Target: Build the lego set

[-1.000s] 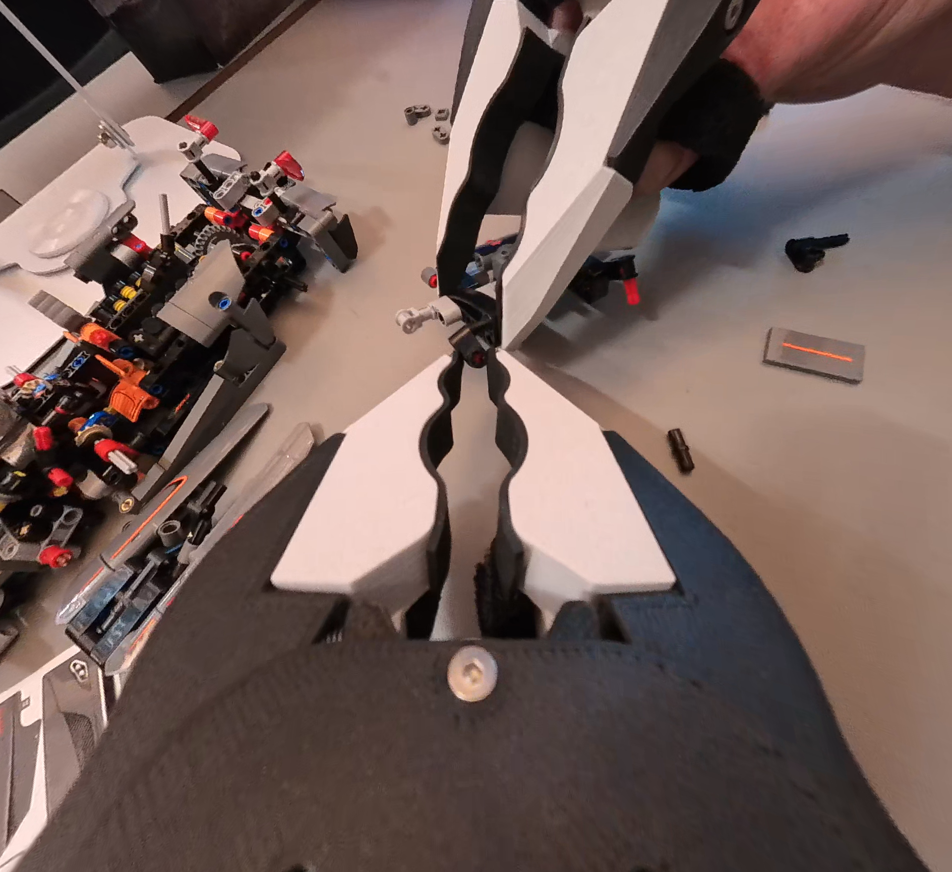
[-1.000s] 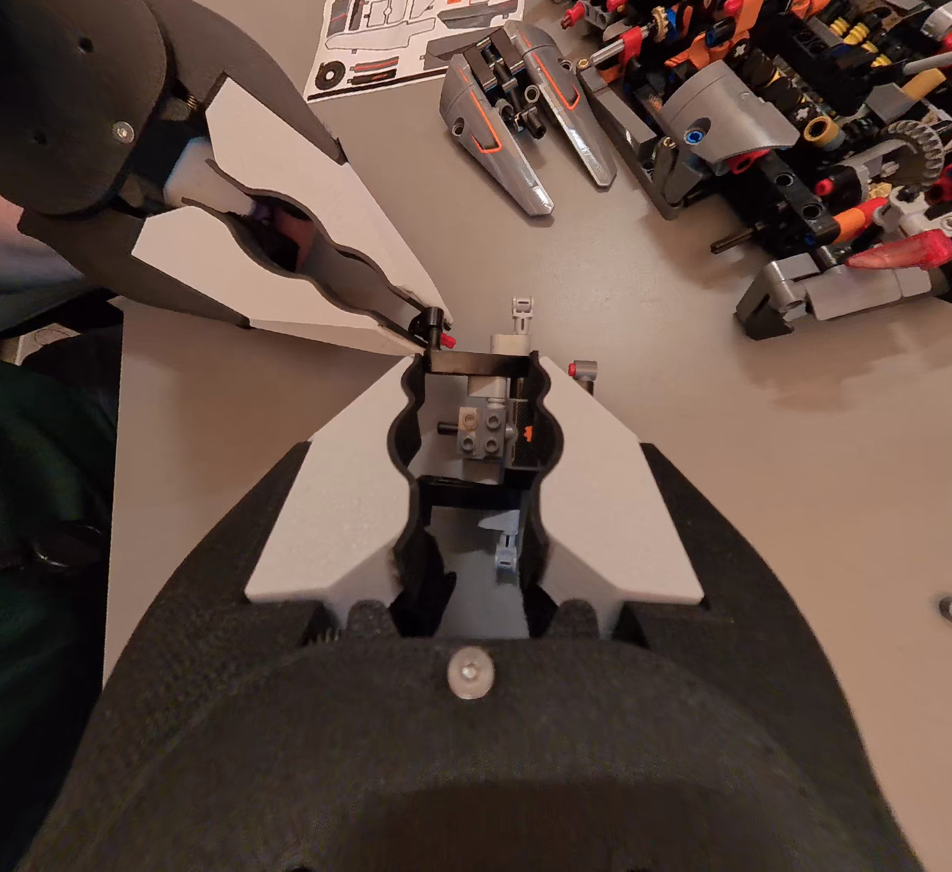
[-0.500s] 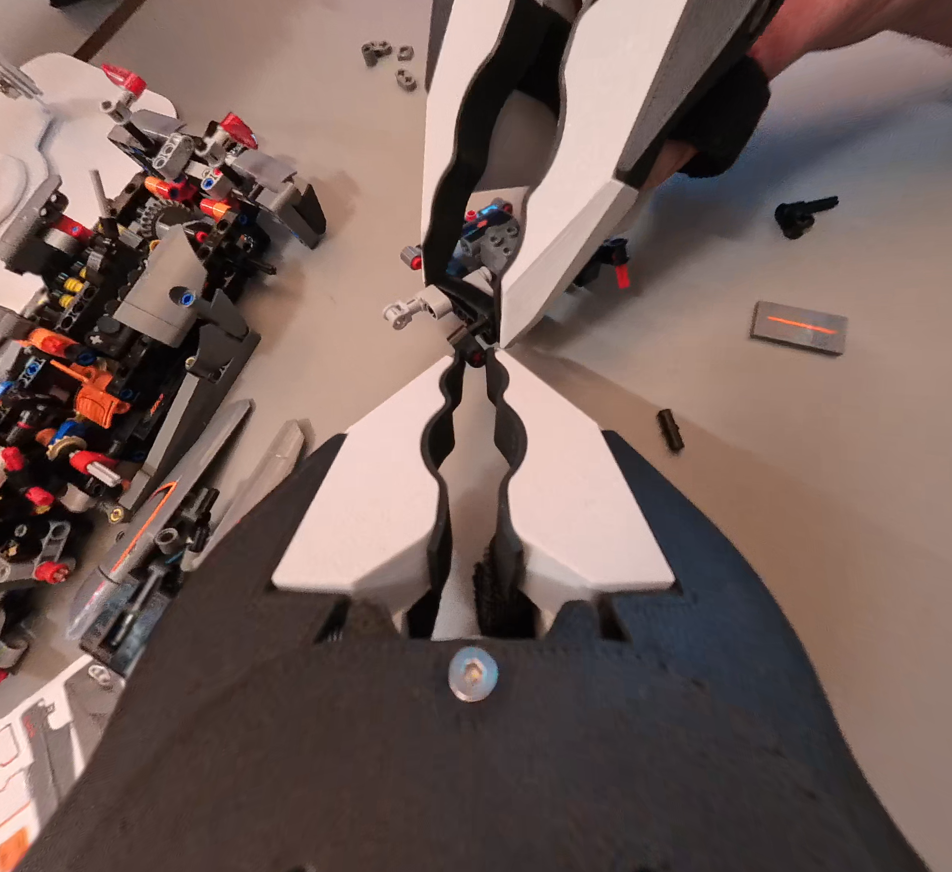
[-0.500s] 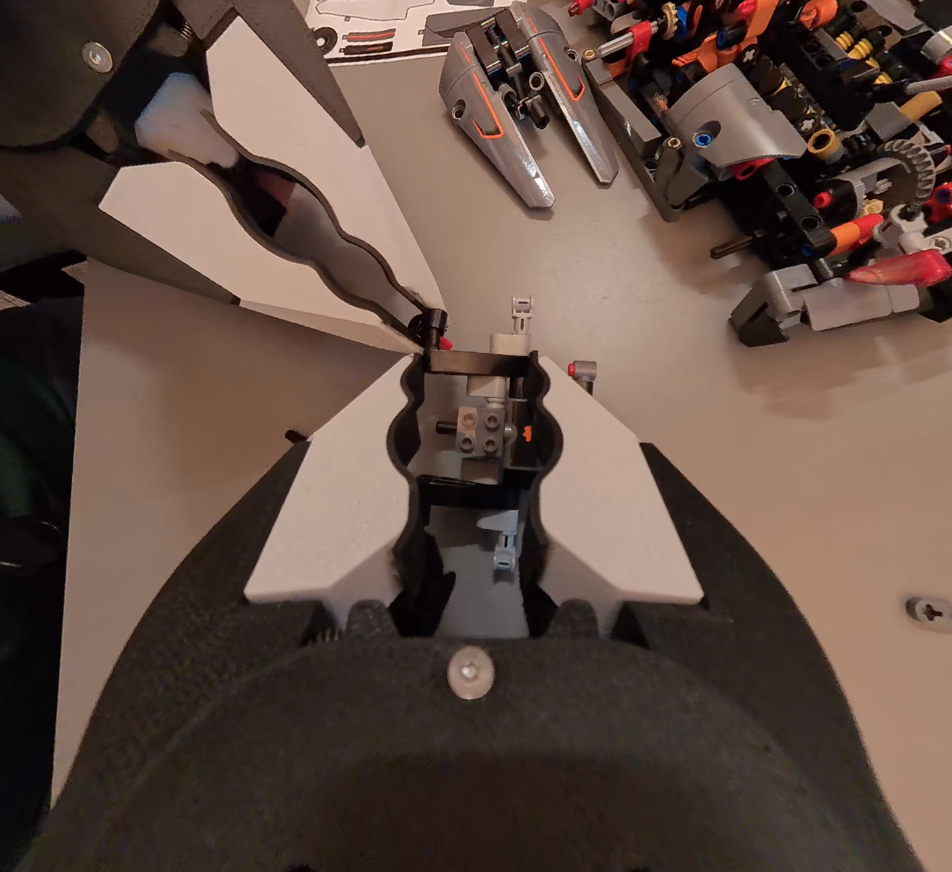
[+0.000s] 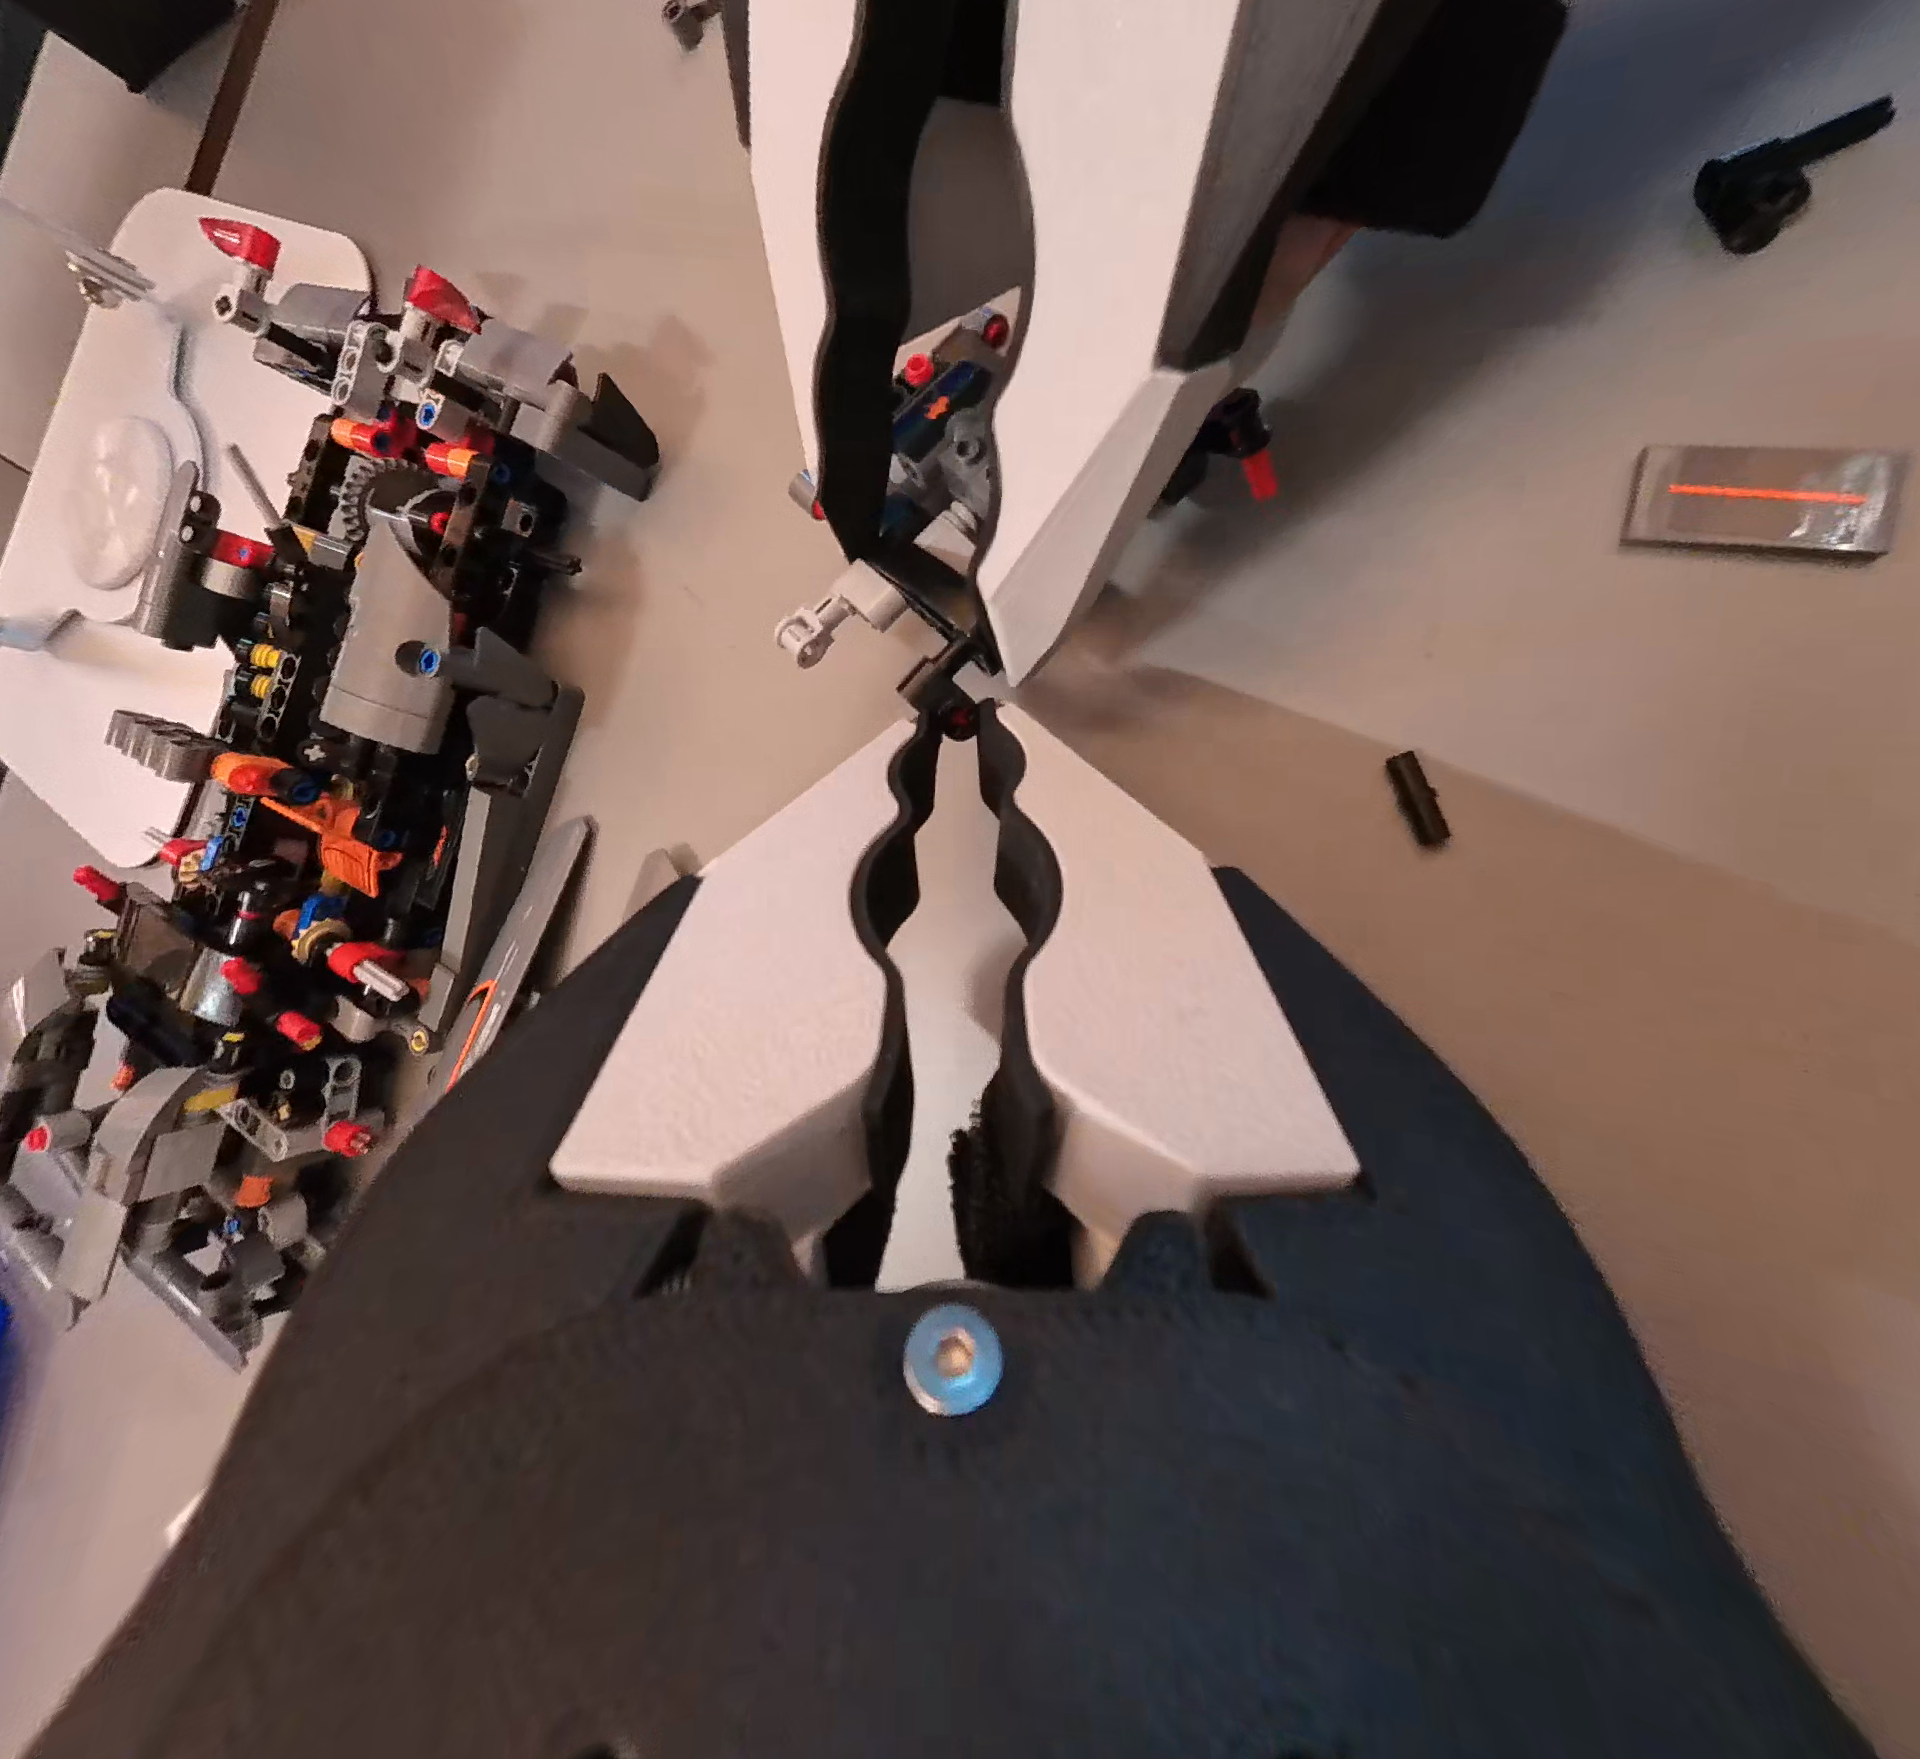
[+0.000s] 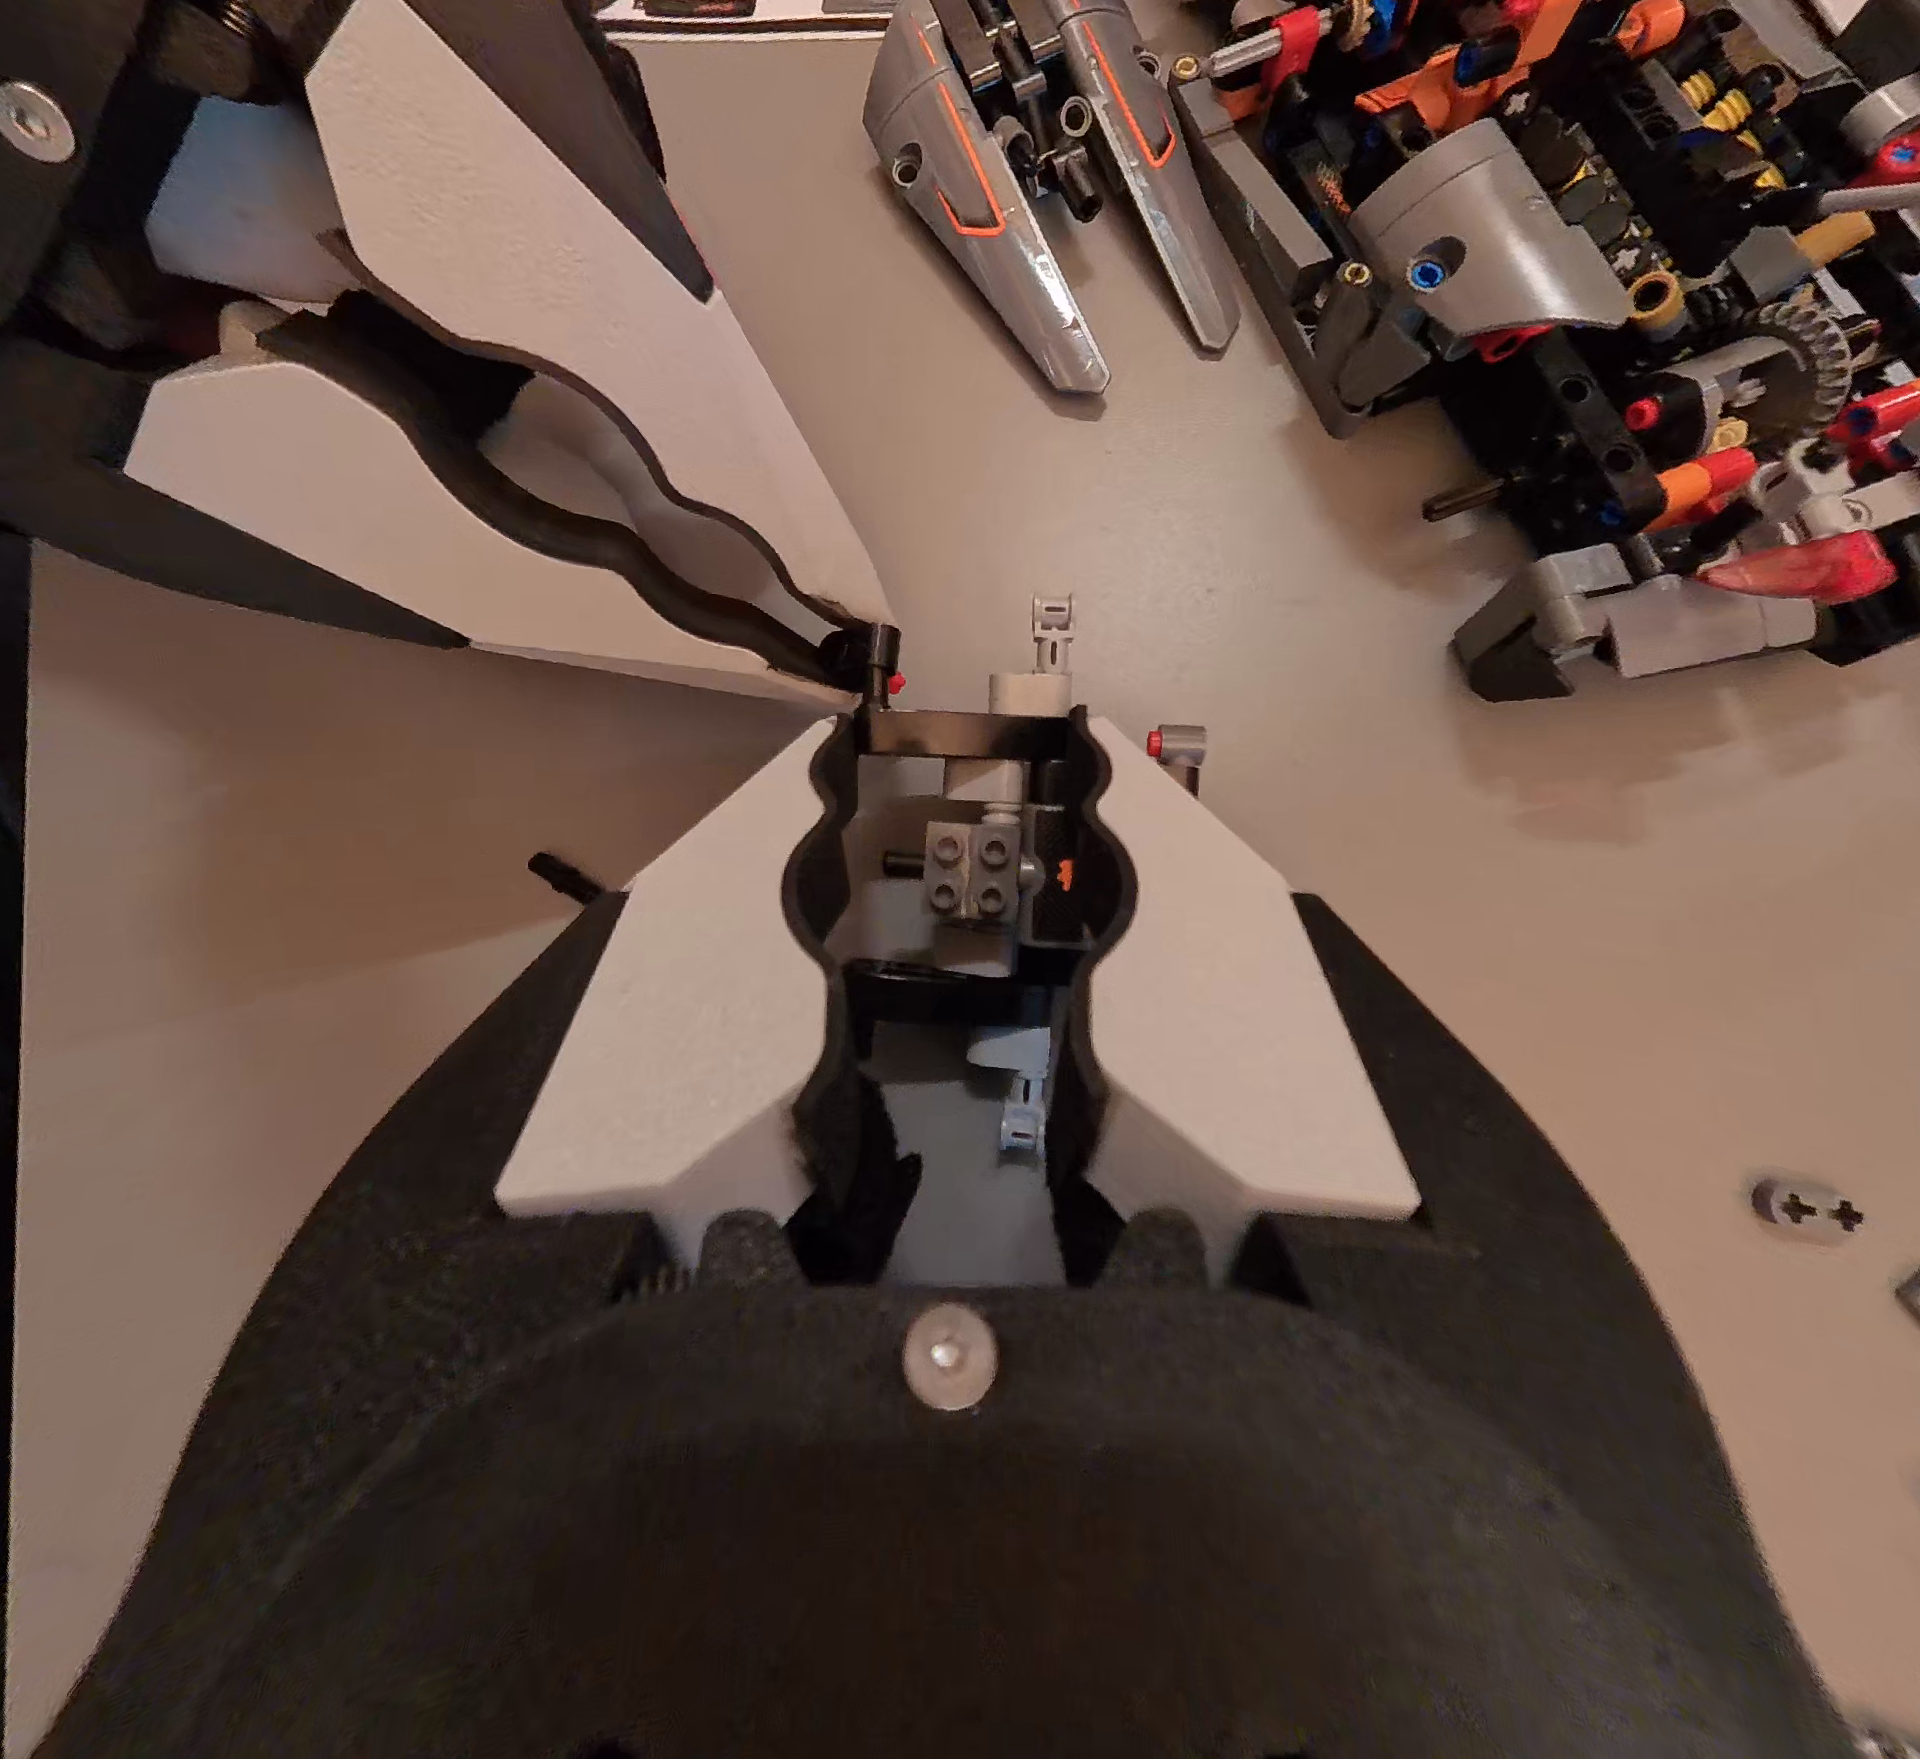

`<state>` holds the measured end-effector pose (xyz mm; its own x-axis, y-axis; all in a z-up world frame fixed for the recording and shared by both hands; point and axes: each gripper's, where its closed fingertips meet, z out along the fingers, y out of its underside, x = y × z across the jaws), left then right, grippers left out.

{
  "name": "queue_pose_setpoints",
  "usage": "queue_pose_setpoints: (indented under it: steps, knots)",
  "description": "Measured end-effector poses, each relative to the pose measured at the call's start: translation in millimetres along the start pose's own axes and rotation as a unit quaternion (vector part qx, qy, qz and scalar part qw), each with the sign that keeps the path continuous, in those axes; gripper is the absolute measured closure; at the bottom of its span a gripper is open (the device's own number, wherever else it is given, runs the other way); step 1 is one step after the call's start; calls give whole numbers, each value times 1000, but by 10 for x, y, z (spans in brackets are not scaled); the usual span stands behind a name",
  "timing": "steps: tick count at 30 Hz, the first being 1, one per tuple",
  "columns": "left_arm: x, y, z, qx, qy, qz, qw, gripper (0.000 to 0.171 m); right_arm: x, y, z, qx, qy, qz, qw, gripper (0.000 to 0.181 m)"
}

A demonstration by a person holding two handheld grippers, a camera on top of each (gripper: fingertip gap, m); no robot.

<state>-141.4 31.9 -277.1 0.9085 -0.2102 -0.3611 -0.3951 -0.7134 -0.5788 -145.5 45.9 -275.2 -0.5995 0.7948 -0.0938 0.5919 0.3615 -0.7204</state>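
While the right tool [image 6: 961, 733] clamps a small grey-and-black block assembly [image 6: 971, 868] between its fingers above the bench [image 6: 1299, 878], the left tool [image 5: 951, 722] pinches a small black connector with a red pin [image 5: 943, 696] and holds it against that assembly's corner. Off to the side lies the big half-built car [image 6: 1621, 182], with two grey pointed panels [image 6: 1049, 182] beside it.

Two matching grippers: left gripper [image 5: 954, 722] and right gripper [image 6: 961, 722], each with a rough black printed body, silver hex screw [image 5: 953, 1360] at centre, white angular fingers [image 5: 769, 961], wavy black inner pads [image 6: 821, 878]. Black glove cuff [image 5: 1455, 99] at the wrist.
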Motion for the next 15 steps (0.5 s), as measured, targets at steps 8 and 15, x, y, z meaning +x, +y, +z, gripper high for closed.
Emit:
queue_pose_setpoints:
  steps: [8,15]
  knots:
    - [10,46,28,-22,-1,12,1000,166,13,22,37,-12,25,-20,999,144]
    - [20,70,61,-44,-17,37,998,167,27,42,65,-20,40,-25,999,143]
